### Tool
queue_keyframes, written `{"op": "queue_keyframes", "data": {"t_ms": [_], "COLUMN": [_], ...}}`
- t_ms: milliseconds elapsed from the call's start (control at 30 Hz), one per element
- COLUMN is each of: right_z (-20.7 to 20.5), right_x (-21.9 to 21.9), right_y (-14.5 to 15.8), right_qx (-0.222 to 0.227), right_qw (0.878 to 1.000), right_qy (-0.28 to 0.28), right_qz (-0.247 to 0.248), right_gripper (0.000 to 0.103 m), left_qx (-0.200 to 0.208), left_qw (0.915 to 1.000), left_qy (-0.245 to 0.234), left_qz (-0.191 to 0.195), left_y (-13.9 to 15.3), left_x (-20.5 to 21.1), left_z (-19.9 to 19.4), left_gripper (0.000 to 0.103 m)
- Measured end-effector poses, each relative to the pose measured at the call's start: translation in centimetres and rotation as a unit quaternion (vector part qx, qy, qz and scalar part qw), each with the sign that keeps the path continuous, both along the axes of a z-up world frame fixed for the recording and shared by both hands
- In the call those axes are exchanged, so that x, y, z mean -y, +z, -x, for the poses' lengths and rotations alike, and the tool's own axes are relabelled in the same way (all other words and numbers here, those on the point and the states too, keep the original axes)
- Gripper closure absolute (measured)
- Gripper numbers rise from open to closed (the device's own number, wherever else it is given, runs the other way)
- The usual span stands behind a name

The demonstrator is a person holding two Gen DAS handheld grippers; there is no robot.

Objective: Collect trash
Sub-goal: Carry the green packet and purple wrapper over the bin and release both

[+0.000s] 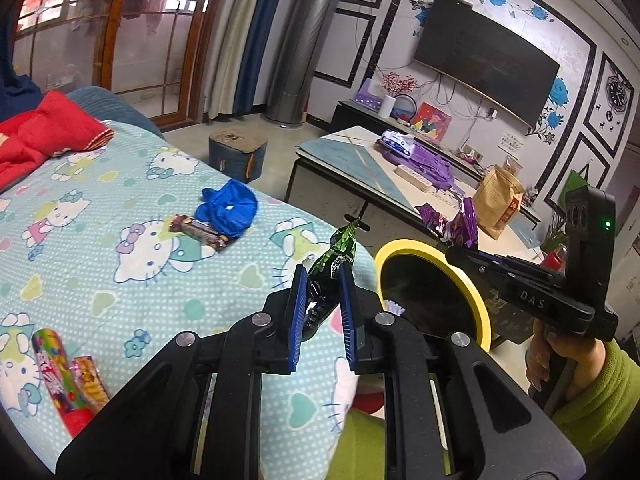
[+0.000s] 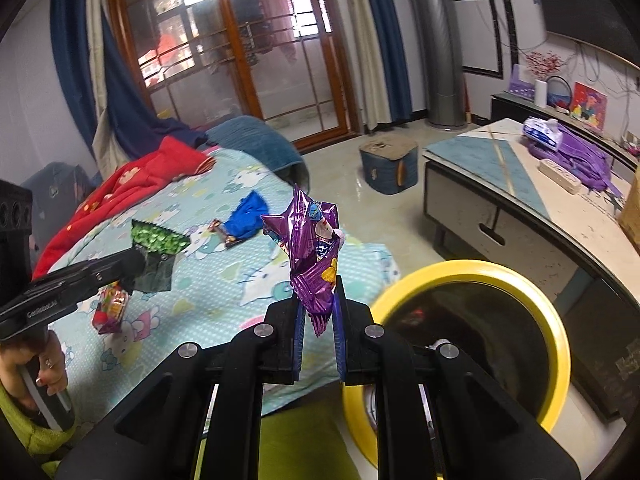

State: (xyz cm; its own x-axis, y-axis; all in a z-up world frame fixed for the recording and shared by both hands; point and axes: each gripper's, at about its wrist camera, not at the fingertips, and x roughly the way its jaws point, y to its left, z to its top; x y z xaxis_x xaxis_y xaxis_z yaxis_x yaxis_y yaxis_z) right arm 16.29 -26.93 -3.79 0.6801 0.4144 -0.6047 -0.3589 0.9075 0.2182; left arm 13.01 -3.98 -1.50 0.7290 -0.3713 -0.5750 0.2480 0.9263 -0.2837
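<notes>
My left gripper [image 1: 323, 280] is shut on a green snack wrapper [image 1: 334, 268] and holds it above the bed's edge, left of the yellow-rimmed bin [image 1: 478, 300]. My right gripper [image 2: 318, 298] is shut on a crumpled purple wrapper [image 2: 314, 248], left of the bin's rim [image 2: 558, 320]. The right gripper with the purple wrapper [image 1: 464, 224] also shows in the left wrist view beyond the bin. The left gripper with the green wrapper [image 2: 158, 250] shows in the right wrist view. On the bed lie a brown candy bar wrapper [image 1: 199, 232], a blue bag [image 1: 228, 207] and colourful wrappers [image 1: 68, 380].
The bed has a Hello Kitty sheet [image 1: 132, 208] and a red blanket [image 1: 44, 132]. A coffee table [image 2: 496, 168] holds purple cloth, a tissue pack, a power strip and a brown paper bag [image 1: 498, 200]. A blue stool [image 1: 238, 152] stands on the floor.
</notes>
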Motion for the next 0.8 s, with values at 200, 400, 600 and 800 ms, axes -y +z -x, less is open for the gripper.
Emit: {"op": "queue_keyframes", "data": {"t_ms": [200,400,600,800], "right_z": [0.3,0.7,1.0,1.2], "right_x": [2.2,4.1,5.6,7.1], "right_y": [0.1,0.2,0.3,0.1], "right_qx": [0.003,0.007,0.011,0.011], "right_qw": [1.000,0.999,0.998,0.997], "right_qy": [-0.023,-0.040,-0.058,-0.074], "right_qz": [-0.008,-0.015,-0.018,-0.021], "right_gripper": [0.091,0.091,0.091,0.091], "left_qx": [0.004,0.014,0.025,0.036], "left_qw": [0.9999,0.9994,0.9983,0.9966], "left_qy": [-0.013,-0.030,-0.051,-0.072], "left_qz": [-0.001,-0.002,-0.010,-0.018], "left_y": [0.2,0.5,0.8,0.8], "left_x": [1.7,3.8,6.0,8.1], "left_z": [0.1,0.3,0.3,0.2], "left_gripper": [0.092,0.092,0.092,0.092]}}
